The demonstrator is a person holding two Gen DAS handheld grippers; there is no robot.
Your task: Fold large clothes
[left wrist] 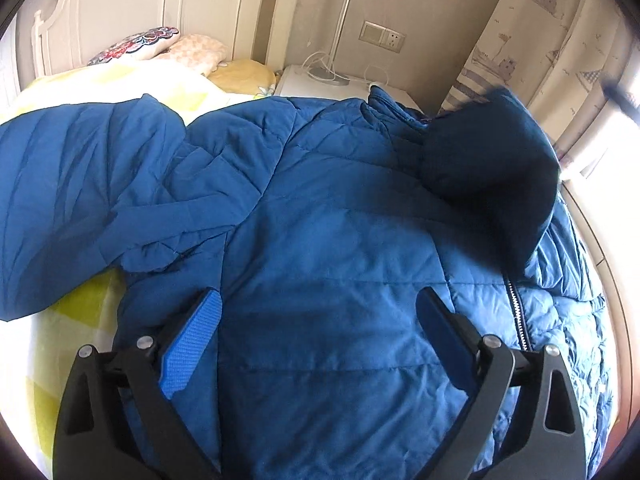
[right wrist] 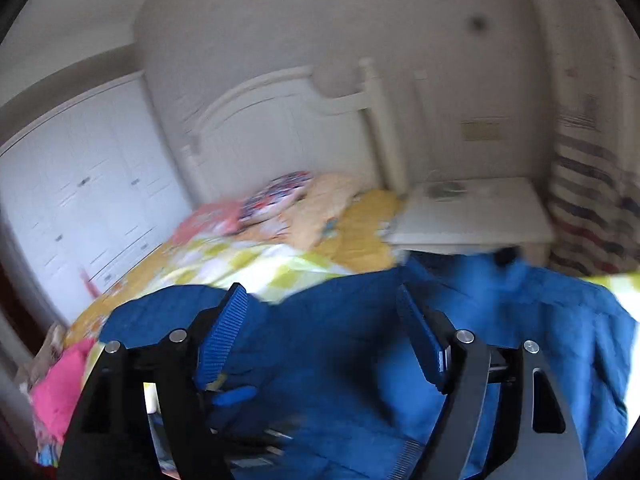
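A large blue quilted jacket (left wrist: 328, 240) lies spread on the bed, back side up, its sleeve (left wrist: 72, 184) stretched to the left and its dark hood (left wrist: 492, 176) lying on its right part beside a zipper (left wrist: 518, 316). My left gripper (left wrist: 318, 300) is open, its blue pads apart just above the jacket's lower middle, holding nothing. The right wrist view is blurred; the jacket (right wrist: 360, 360) fills its lower half. My right gripper (right wrist: 320, 304) is open and empty above the jacket.
The bed has a yellow-and-white checked cover (left wrist: 80, 308), pillows (left wrist: 192, 52) and a white headboard (right wrist: 280, 128). A white nightstand (right wrist: 472, 216) with a lamp (left wrist: 332, 68) stands beside it. A striped curtain (right wrist: 588, 216) hangs right. Pink cloth (right wrist: 60, 388) lies left.
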